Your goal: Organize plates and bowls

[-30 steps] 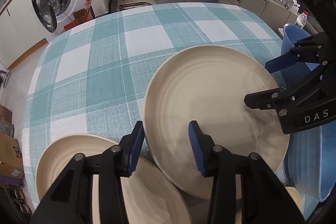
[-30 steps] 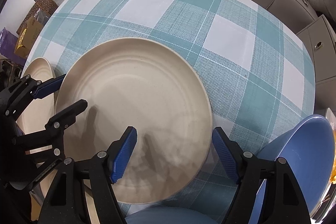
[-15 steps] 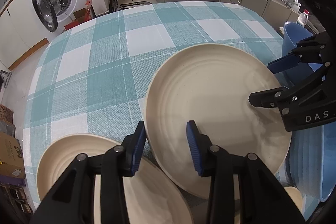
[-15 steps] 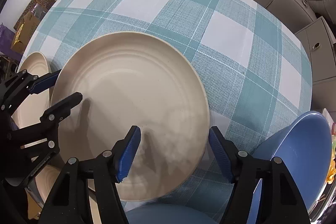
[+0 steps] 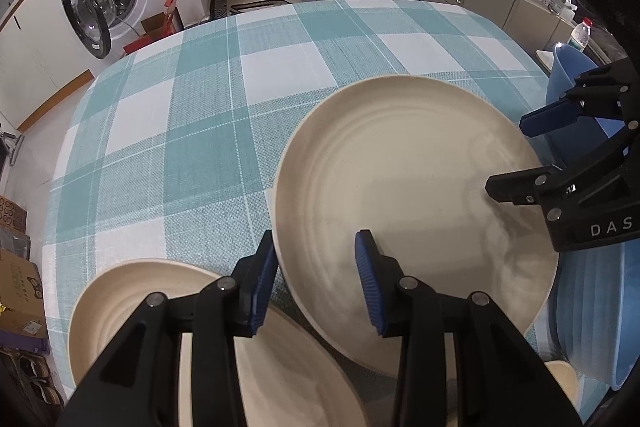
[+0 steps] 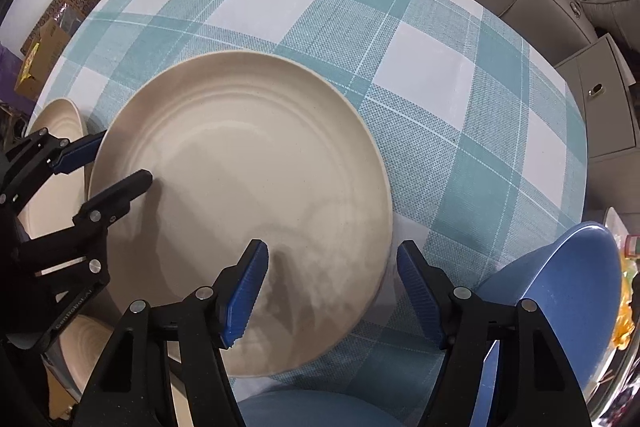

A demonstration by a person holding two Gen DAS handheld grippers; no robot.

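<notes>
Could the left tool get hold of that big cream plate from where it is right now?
Probably yes. The left tool already straddles the near rim of the big cream plate, one finger outside and one inside, with nothing between them but the rim; it only needs to close.

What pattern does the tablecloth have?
Teal and white plaid; the tablecloth shows best in the right wrist view.

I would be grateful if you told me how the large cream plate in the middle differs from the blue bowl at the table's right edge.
The large cream plate is shallow and nearly flat; the blue bowl is deep with tall walls. The plate lies level on the checked tablecloth, while the bowl stands tilted on its side. Both grippers' fingers straddle the plate's rim; none reach around the bowl. Both are round, plain-coloured and empty.
</notes>
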